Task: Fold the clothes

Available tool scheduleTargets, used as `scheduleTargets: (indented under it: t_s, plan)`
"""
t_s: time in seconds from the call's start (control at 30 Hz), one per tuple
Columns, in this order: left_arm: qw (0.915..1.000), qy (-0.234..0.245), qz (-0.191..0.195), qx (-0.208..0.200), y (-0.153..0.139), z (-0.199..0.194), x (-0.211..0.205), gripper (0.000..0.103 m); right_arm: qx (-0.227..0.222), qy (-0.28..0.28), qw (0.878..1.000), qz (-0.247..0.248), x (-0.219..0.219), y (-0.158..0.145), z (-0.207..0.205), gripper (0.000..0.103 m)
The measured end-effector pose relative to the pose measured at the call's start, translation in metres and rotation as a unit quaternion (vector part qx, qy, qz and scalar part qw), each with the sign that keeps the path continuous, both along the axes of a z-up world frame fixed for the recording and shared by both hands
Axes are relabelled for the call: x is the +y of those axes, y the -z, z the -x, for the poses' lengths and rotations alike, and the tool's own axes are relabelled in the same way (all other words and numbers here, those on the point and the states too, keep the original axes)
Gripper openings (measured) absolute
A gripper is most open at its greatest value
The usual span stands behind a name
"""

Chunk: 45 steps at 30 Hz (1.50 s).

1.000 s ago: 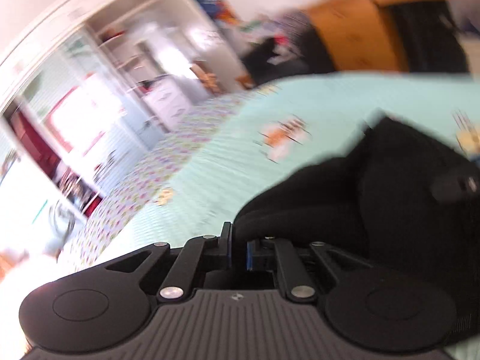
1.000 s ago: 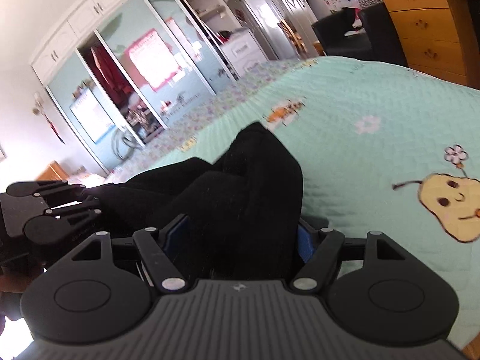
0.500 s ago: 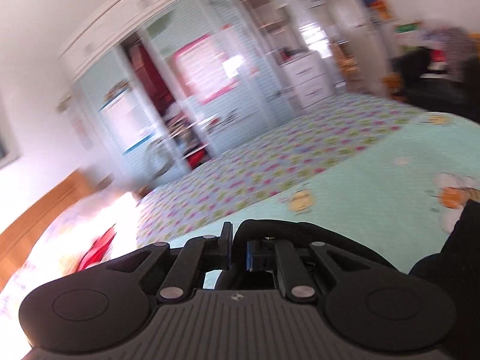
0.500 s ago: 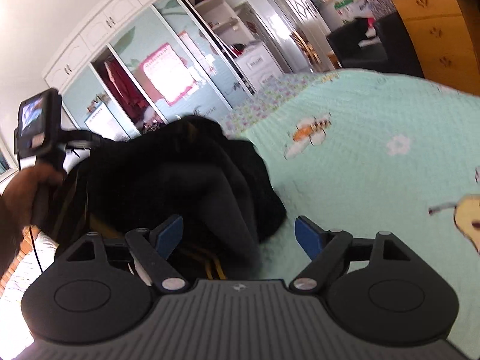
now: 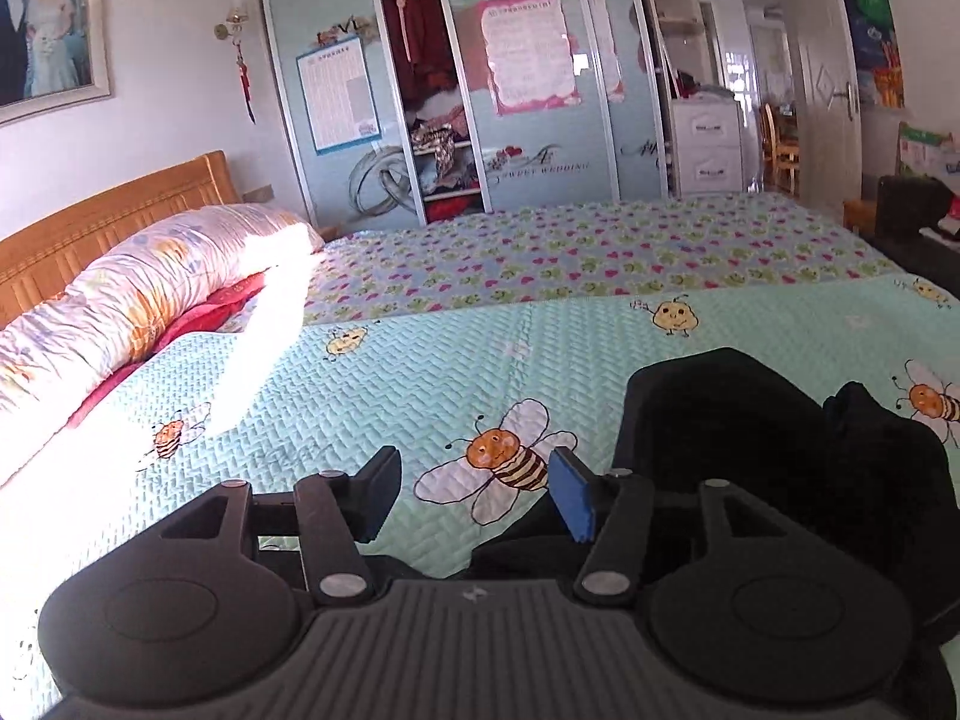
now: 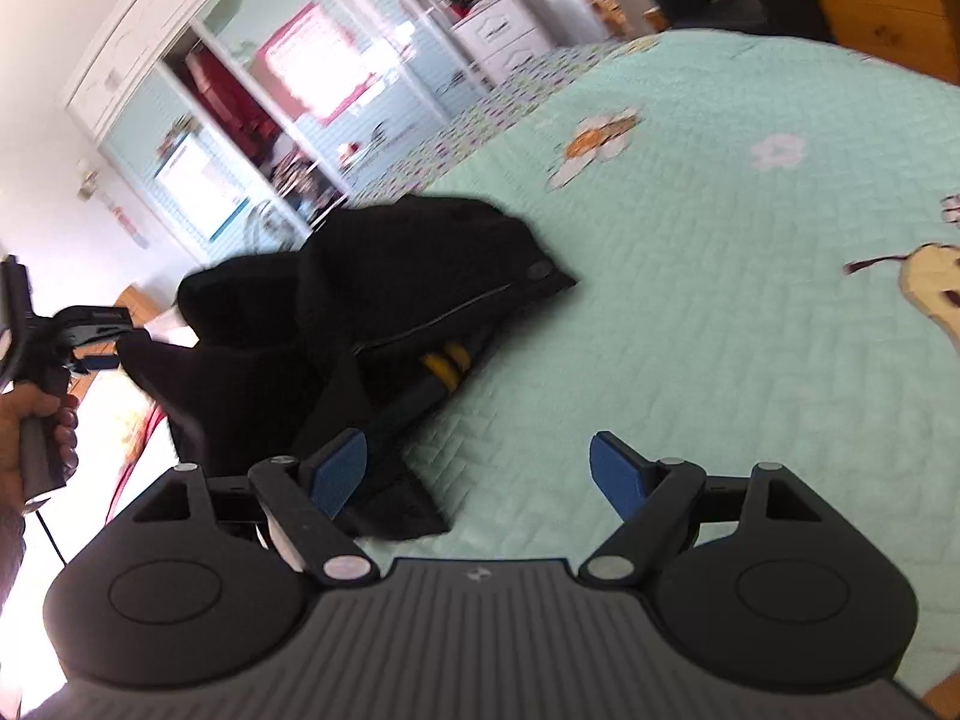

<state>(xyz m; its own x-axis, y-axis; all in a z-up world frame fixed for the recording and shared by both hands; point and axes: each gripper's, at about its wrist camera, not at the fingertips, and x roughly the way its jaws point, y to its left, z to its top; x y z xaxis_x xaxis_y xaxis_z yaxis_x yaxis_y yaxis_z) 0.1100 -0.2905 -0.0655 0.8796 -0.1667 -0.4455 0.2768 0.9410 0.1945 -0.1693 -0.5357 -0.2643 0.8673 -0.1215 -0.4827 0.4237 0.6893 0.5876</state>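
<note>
Clothes here come down to one black garment (image 6: 384,312), lying in a loose, bunched heap on the green quilt (image 6: 720,312) of the bed, with a snap button and a strip of yellow trim showing. It is crumpled rather than squared, so it does not lie folded at this moment. The left tool (image 5: 474,495) hovers low over the quilt with its blue pads spread and nothing between them; the garment sits just to its right. The right tool (image 6: 480,468) is likewise spread and empty, its left pad close against the near edge of the cloth; I cannot tell if it touches. Both tools sit at opposite sides of the heap, which suits taking an edge from each side to spread it flat. In the right view, a hand (image 6: 36,438) grips the left tool's handle
</note>
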Motion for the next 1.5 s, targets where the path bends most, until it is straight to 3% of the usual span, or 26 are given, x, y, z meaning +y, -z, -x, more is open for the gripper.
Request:
scheduleTargets:
  t_s: [0.13, 0.2, 0.3, 0.47, 0.6, 0.73, 0.87, 0.9, 0.97, 1.0, 1.07, 1.13, 1.27, 1.4, 1.5]
  plan:
    - [0.9990, 0.041, -0.019, 0.003, 0.013, 0.051, 0.028, 0.068, 0.026, -0.064, 0.997, 0.020, 0.024, 0.005, -0.030, 0.082]
    - [0.9955, 0.081, -0.033, 0.036, 0.032, 0.071, 0.030, 0.070, 0.036, -0.096, 0.995, 0.017, 0.040, 0.007, -0.047, 0.082]
    - [0.9849, 0.140, -0.029, 0.097, 0.066, 0.094, 0.024, 0.070, 0.020, -0.132, 0.991, -0.010, 0.063, 0.010, -0.059, 0.082]
    - [0.9603, 0.242, 0.011, 0.138, 0.101, 0.126, 0.004, 0.070, 0.039, -0.135, 0.990, -0.022, 0.074, 0.011, -0.054, 0.082]
    - [0.9653, 0.234, 0.008, 0.115, 0.112, 0.123, -0.015, 0.071, 0.044, -0.112, 0.992, -0.025, 0.063, 0.012, -0.034, 0.082]
    - [0.9588, 0.244, -0.003, 0.146, 0.130, 0.100, -0.037, 0.071, 0.046, -0.094, 0.994, -0.031, 0.054, 0.014, -0.025, 0.082]
    - [0.9601, 0.233, -0.025, 0.152, 0.140, 0.087, -0.061, 0.072, 0.050, -0.093, 0.994, -0.036, 0.053, 0.017, -0.022, 0.082]
    - [0.9593, 0.232, -0.027, 0.158, 0.141, 0.085, -0.067, 0.071, 0.049, -0.093, 0.994, -0.037, 0.052, 0.017, -0.022, 0.082]
    - [0.9577, 0.230, -0.031, 0.170, 0.142, 0.080, -0.079, 0.044, 0.048, -0.092, 0.994, -0.037, 0.052, 0.018, -0.021, 0.082]
    - [0.9568, 0.229, -0.023, 0.178, 0.139, 0.077, -0.083, 0.037, 0.048, -0.092, 0.994, -0.037, 0.051, 0.019, -0.021, 0.082]
    - [0.9512, 0.229, 0.026, 0.205, 0.123, 0.068, -0.088, 0.024, 0.046, -0.085, 0.995, -0.038, 0.049, 0.019, -0.018, 0.082]
    - [0.9410, 0.242, 0.081, 0.222, 0.096, 0.060, -0.095, 0.013, 0.044, -0.078, 0.995, -0.039, 0.047, 0.019, -0.015, 0.082]
    - [0.9194, 0.279, 0.149, 0.233, 0.033, 0.047, -0.134, 0.012, 0.040, -0.064, 0.996, -0.041, 0.042, 0.020, -0.009, 0.082]
    - [0.8757, 0.335, 0.249, 0.243, -0.036, 0.045, -0.164, 0.012, 0.036, -0.050, 0.997, -0.044, 0.038, 0.021, -0.004, 0.082]
    - [0.8374, 0.352, 0.306, 0.286, -0.044, 0.046, -0.166, 0.013, 0.032, -0.031, 0.998, -0.050, 0.031, 0.022, 0.003, 0.082]
